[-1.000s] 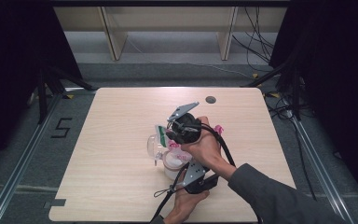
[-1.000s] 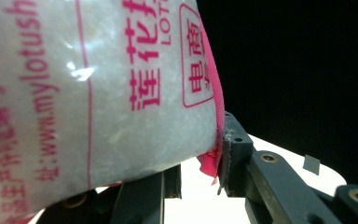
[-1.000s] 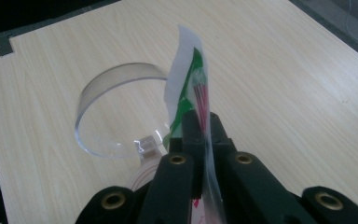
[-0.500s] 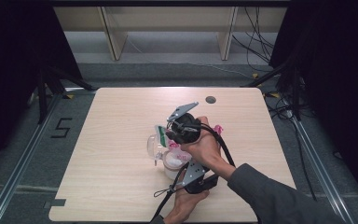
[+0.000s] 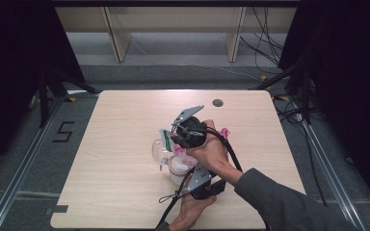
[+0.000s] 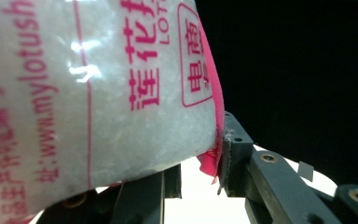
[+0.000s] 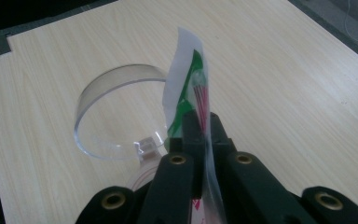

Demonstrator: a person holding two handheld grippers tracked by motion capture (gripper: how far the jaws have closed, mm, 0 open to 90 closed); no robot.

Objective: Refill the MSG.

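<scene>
A white plastic bag (image 5: 177, 162) with pink print stands near the table's middle. In the left gripper view the bag (image 6: 88, 88) is very close, and my left gripper (image 6: 200, 163) is shut on its pink edge. From the high view, the left gripper (image 5: 198, 180) sits at the bag's near side. My right gripper (image 5: 187, 129) is at the bag's far top. In its own view the right gripper (image 7: 199, 127) is shut on the bag's thin green and pink top strip (image 7: 192, 79). A clear round container (image 7: 116, 112) lies just beyond that strip.
The clear container (image 5: 159, 149) sits left of the bag on the wooden table (image 5: 125, 120). A dark round hole (image 5: 217, 102) marks the table's far side. A small pink scrap (image 5: 224, 132) shows right of the hand. Cables trail from both grippers toward the near edge.
</scene>
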